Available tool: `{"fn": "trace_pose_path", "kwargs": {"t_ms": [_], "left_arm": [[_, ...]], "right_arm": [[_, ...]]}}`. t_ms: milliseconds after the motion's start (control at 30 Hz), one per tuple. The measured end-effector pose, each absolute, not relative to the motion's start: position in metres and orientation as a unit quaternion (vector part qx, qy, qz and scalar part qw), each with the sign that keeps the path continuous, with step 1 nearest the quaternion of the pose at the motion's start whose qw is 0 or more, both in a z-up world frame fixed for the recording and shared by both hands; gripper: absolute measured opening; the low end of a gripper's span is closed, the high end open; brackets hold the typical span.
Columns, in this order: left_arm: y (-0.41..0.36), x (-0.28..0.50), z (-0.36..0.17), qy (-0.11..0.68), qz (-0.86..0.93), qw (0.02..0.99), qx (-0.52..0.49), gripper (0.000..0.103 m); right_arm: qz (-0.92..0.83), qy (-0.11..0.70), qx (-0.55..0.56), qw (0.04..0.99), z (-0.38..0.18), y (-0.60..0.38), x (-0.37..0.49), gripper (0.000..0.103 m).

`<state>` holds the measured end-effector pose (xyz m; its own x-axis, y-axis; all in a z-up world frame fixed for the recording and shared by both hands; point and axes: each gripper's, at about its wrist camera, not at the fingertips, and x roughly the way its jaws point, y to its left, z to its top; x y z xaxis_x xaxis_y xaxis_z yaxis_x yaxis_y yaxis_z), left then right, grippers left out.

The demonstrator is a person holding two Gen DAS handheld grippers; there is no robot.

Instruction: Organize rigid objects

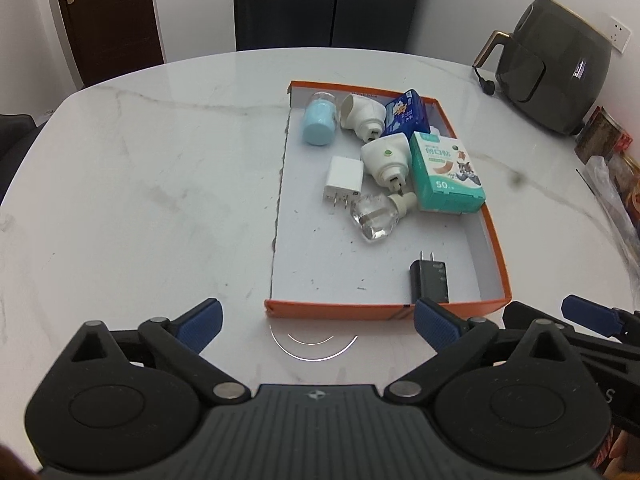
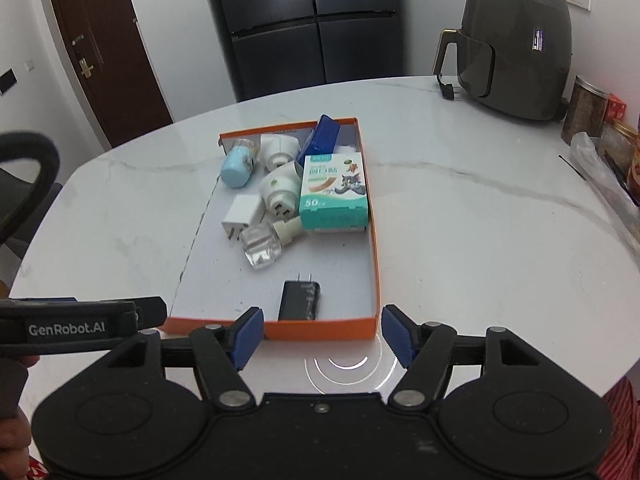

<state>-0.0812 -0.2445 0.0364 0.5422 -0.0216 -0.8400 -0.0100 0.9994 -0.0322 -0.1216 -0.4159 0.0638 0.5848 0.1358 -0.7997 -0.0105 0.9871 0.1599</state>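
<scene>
You are holding the left gripper point(image 1: 316, 326) and right gripper point(image 2: 322, 338) wide apart and empty, hovering just near of the orange box point(image 1: 494, 224) containing the black charger point(image 1: 429, 280).

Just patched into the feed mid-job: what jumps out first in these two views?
The orange tray in the middle of the white marble table, its far end heaped with a green box, white plugs and a light blue bottle. A black charger lies alone at its near edge. Both the left gripper and right gripper stand open and empty just short of it; a dark air fryer sits far right.
</scene>
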Motion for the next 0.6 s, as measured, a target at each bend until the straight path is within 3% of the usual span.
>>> {"fn": "trace_pose_path", "kwargs": {"t_ms": [600], "left_arm": [[-0.245, -0.091, 0.033, 0.484, -0.008, 0.875, -0.005, 0.103]], "right_arm": [[0.031, 0.463, 0.065, 0.884, 0.065, -0.41, -0.134, 0.078]]}}
